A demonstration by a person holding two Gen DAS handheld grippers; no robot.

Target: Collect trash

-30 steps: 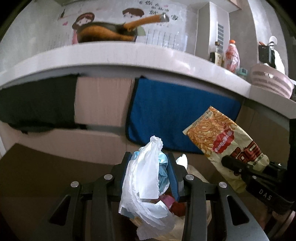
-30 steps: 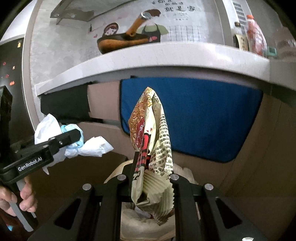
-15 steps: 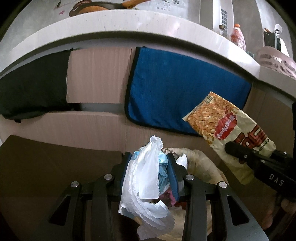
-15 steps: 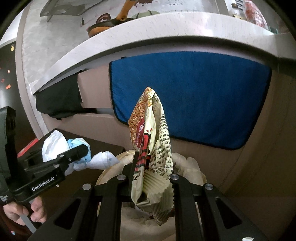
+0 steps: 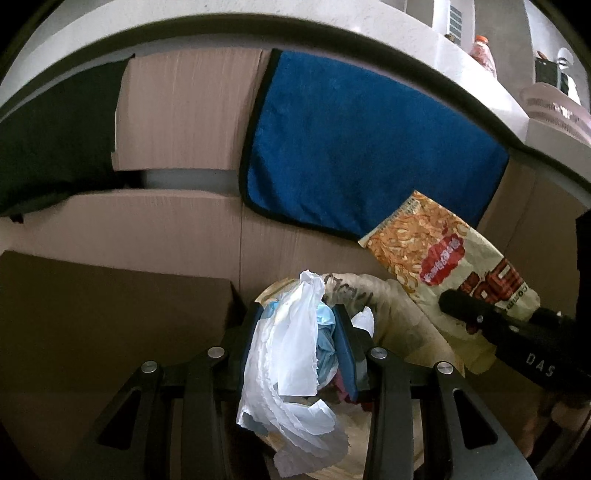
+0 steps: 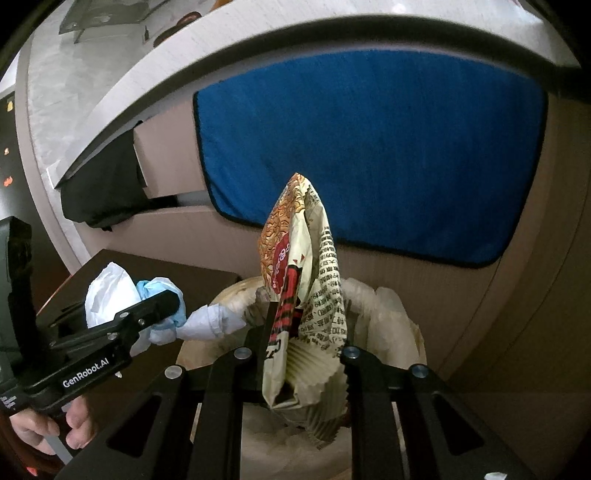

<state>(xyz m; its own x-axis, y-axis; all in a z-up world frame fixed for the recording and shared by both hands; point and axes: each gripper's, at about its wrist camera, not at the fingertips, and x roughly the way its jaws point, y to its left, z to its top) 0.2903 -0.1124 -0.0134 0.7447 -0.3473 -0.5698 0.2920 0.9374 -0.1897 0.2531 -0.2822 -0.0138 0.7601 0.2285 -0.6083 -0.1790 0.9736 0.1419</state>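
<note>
My left gripper is shut on a wad of white tissue and blue paper, held over the rim of a trash bin lined with a pale bag. My right gripper is shut on a crumpled orange and cream snack bag, held over the same lined bin. The snack bag also shows at the right of the left wrist view. The left gripper with its tissue wad shows at the left of the right wrist view.
A blue towel and a black cloth hang from the white counter edge over wooden cabinet fronts. A dark brown box stands left of the bin. Bottles and a pink basket stand on the counter.
Both grippers have moved down and closer to the bin with their trash still held. The counter has risen in view and the bin opening shows more.
</note>
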